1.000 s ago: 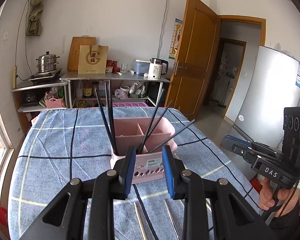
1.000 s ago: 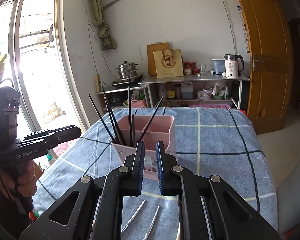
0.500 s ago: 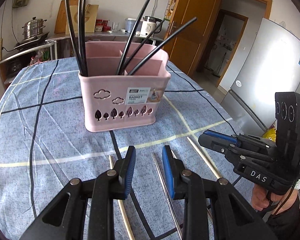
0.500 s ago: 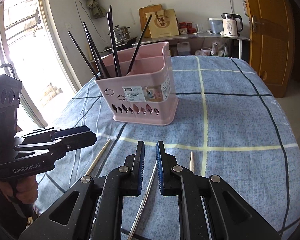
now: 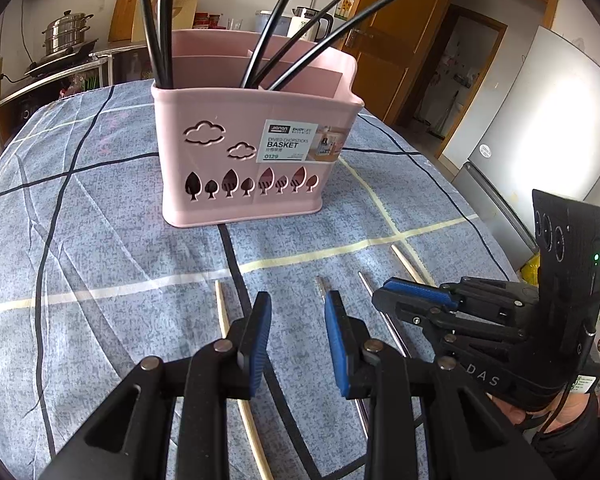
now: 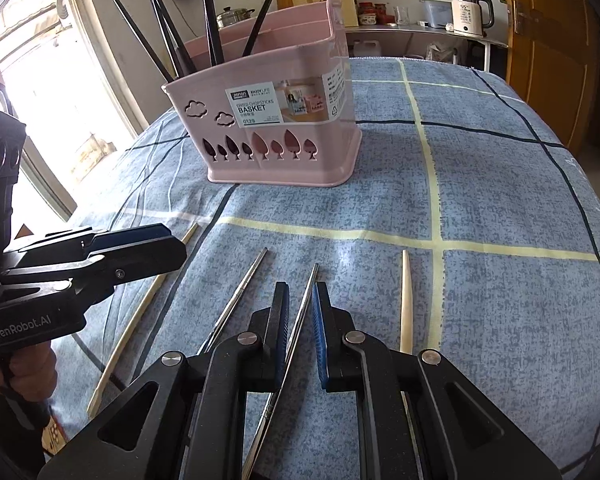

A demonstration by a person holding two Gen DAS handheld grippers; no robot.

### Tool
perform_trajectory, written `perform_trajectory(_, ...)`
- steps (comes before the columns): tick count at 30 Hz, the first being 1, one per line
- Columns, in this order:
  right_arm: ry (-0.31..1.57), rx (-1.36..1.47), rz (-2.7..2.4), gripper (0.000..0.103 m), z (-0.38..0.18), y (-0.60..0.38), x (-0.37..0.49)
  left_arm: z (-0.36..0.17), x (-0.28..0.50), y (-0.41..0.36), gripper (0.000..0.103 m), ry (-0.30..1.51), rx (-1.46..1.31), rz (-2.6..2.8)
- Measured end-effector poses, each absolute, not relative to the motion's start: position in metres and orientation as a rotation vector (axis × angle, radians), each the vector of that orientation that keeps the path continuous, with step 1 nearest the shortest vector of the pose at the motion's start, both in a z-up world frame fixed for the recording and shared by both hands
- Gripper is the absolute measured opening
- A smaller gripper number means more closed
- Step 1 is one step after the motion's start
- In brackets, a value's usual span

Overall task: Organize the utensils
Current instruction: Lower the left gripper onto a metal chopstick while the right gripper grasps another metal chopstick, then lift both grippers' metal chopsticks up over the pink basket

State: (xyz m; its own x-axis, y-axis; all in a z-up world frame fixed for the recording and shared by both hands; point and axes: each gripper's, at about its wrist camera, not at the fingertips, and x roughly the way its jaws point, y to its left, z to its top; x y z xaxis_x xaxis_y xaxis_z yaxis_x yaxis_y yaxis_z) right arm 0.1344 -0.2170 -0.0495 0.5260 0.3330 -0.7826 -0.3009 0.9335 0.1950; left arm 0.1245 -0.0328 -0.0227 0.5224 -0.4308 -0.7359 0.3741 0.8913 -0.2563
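Observation:
A pink divided chopsticks basket (image 5: 256, 152) (image 6: 284, 128) stands on the blue checked tablecloth and holds several black chopsticks (image 5: 160, 20). Loose chopsticks lie in front of it: two metal ones (image 6: 244, 292) (image 6: 300, 320) and wooden ones (image 6: 406, 304) (image 5: 224, 312). My left gripper (image 5: 296, 340) is open and empty, low over the cloth between a wooden and a metal chopstick. My right gripper (image 6: 300, 328) is open a little, its blue pads either side of a metal chopstick that lies on the cloth, without visibly pinching it. It also shows in the left wrist view (image 5: 412, 300).
The tablecloth (image 6: 500, 184) drops off at the right and near edges. A shelf with a steamer pot (image 5: 66, 34), a kettle (image 6: 470, 12) and jars stands behind. A wooden door (image 6: 552, 40) and a fridge (image 5: 540, 132) are at the right. A window (image 6: 40, 80) is at the left.
Both grippers have dropped lower and closer to the loose chopsticks in front of the basket. The right gripper's pads have come down around one metal chopstick.

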Motion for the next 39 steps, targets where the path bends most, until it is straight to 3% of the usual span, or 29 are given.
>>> perform_trajectory(4, 0.950, 0.010, 0.376, 0.007, -0.051, -0.218, 0.132, -0.027, 0.126, -0.038, 0.029, 0.918, -0.061, -0.491)
perform_trajectory(21, 0.971, 0.009, 0.352, 0.007, -0.051, -0.239, 0.134, -0.050, 0.134, -0.085, 0.029, 0.973, 0.098, -0.495)
perform_trajectory(28, 0.983, -0.008, 0.328, 0.007, -0.050, -0.234, 0.138, -0.052, 0.134, -0.103, 0.009, 0.950, 0.190, -0.442)
perform_trajectory(39, 0.929, 0.031, 0.349, 0.004, -0.035, -0.235, 0.137, -0.035, 0.136, -0.083, 0.005, 0.938, 0.098, -0.481)
